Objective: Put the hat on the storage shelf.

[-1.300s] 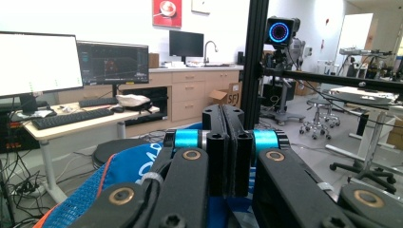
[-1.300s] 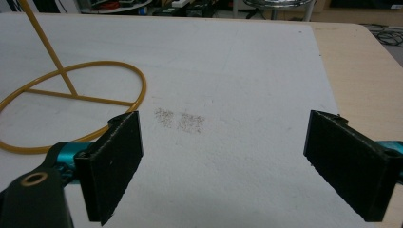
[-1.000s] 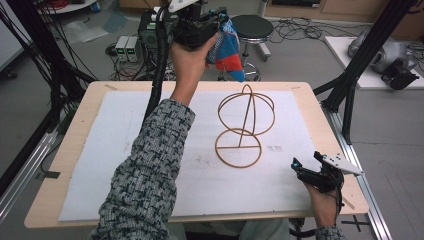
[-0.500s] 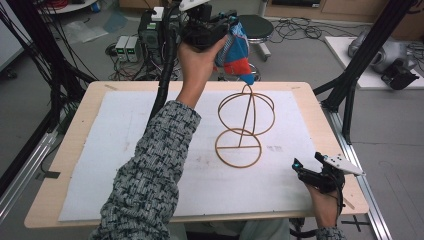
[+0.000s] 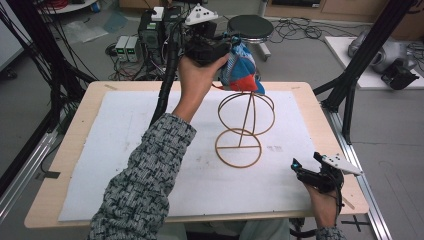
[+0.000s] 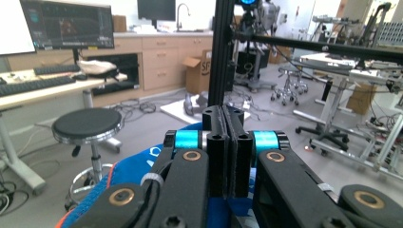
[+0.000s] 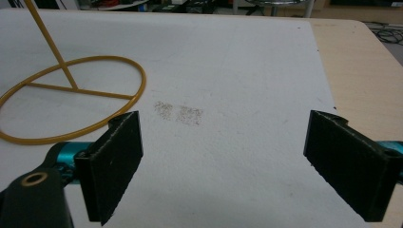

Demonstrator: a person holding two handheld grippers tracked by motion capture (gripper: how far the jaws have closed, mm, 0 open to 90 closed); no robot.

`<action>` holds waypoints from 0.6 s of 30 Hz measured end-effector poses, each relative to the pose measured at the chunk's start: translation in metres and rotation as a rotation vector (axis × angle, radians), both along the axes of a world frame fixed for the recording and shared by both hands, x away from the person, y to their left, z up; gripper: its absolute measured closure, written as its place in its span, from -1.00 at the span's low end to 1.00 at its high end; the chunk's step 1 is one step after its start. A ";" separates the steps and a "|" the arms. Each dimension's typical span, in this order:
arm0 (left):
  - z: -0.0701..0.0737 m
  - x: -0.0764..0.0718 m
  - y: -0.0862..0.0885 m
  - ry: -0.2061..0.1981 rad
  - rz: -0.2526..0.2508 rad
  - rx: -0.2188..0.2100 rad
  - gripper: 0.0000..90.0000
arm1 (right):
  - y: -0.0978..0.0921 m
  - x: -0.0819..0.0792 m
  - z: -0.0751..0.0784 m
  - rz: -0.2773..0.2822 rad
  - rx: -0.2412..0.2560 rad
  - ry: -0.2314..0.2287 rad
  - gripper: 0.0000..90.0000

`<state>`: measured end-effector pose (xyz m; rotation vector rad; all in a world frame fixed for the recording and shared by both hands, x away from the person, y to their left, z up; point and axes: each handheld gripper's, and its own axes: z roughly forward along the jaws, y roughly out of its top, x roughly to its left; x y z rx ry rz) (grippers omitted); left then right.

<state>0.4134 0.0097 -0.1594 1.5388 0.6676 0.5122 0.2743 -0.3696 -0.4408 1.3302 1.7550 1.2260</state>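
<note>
A blue, red and white knitted cap (image 5: pixel 239 70) hangs just over the top of a gold wire stand (image 5: pixel 245 125) on the white mat. My left gripper (image 5: pixel 226 51) is held high behind the stand, shut on the cap. In the left gripper view the jaws are pressed together (image 6: pixel 228 142), with blue cloth (image 6: pixel 135 173) bunched below them. The right gripper (image 5: pixel 301 168) rests low near the table's front right corner, open, with nothing between its jaws (image 7: pixel 223 142). The stand's base ring (image 7: pixel 71 90) lies to its left.
A white mat (image 5: pixel 130 150) covers most of the wooden table (image 5: pixel 75 130). Black frame posts (image 5: pixel 350 85) stand at the right edge and at the left. A round stool (image 5: pixel 250 25) and electronics boxes (image 5: pixel 127 47) sit on the floor behind the table.
The left gripper has carried the cap to the right and lower, from behind the stand to just over its top. The right gripper has stayed put.
</note>
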 end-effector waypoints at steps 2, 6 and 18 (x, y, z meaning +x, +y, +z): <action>-0.002 -0.002 0.001 0.009 -0.006 -0.001 0.96 | 0.001 0.000 0.000 0.002 -0.002 0.003 -0.74; -0.008 -0.007 0.001 0.028 -0.021 -0.002 0.96 | 0.002 0.000 0.000 0.003 -0.004 0.006 -0.74; -0.028 -0.024 -0.012 0.058 -0.083 0.042 0.96 | 0.002 0.001 -0.001 0.006 -0.008 0.007 -0.74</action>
